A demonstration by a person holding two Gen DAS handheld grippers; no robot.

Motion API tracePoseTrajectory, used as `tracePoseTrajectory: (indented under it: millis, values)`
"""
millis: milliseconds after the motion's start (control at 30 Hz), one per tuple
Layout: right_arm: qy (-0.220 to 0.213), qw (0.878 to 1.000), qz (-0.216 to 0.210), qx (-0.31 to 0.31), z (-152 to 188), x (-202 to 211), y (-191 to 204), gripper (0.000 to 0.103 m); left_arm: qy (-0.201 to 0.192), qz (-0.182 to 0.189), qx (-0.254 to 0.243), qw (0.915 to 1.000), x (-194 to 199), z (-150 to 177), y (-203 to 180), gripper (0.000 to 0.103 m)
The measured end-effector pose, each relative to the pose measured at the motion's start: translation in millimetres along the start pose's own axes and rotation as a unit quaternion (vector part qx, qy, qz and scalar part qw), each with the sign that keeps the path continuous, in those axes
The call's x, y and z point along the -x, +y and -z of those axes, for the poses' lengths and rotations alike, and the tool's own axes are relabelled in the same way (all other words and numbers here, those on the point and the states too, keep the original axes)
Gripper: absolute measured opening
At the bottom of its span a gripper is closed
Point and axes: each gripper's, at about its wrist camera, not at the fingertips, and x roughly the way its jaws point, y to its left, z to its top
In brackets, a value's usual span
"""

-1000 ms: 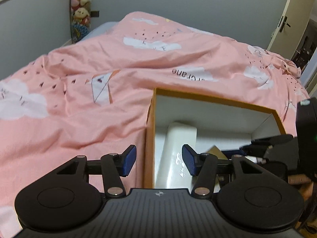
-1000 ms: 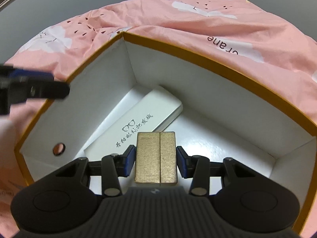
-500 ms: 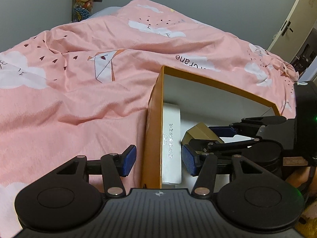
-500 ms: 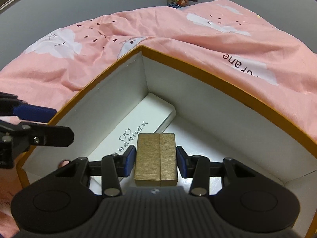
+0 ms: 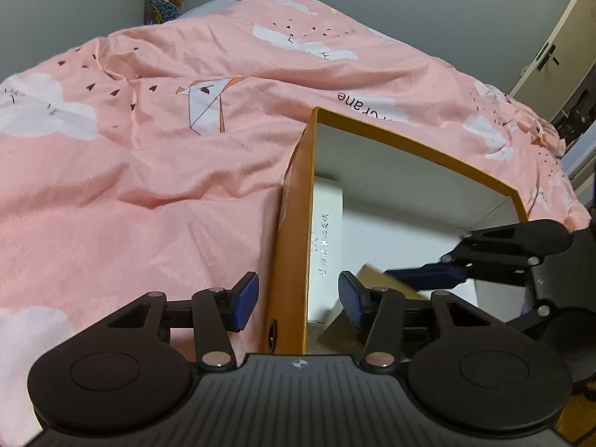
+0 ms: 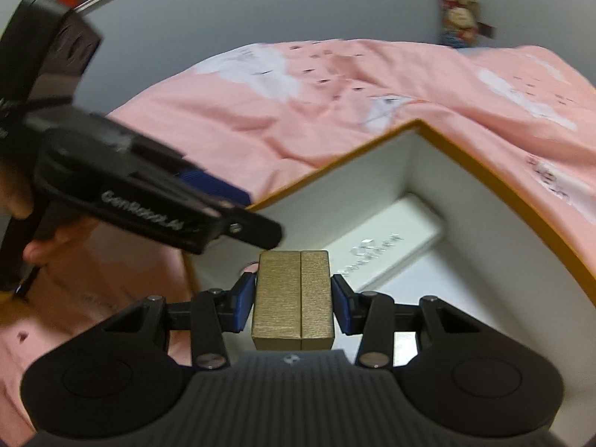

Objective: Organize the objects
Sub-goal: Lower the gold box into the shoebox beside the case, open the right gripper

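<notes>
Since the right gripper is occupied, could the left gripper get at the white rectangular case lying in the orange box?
Probably not directly: the left gripper straddles the orange box's wall, and the white case lies just inside, so it would need lifting over.

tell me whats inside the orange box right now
A white case with printed text lies flat on the floor of the orange box. The gold box, gripped by the right hand-held gripper, covers the floor under it.

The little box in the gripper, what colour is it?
Gold little box, clearest in the right wrist view.
</notes>
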Motion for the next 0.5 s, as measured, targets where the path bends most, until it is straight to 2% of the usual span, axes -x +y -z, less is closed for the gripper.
tracePoseTrajectory:
  millis: [167, 333, 500]
  values:
    - [0.023, 0.998, -0.045, 0.047, -8, -9, 0, 0.046, -0.001, -0.001, 0.011, 0.9999, 1, 1, 5, 0.057]
    - [0.047, 0.994, -0.084, 0.059, -14, -20, -10, 0.046, 0.002, 0.001, 0.014, 0.9999, 0, 1, 7, 0.057]
    - [0.063, 0.992, -0.101, 0.052, -16, -30, -13, 0.047, 0.006, 0.001, 0.014, 0.9999, -2, 1, 7, 0.057]
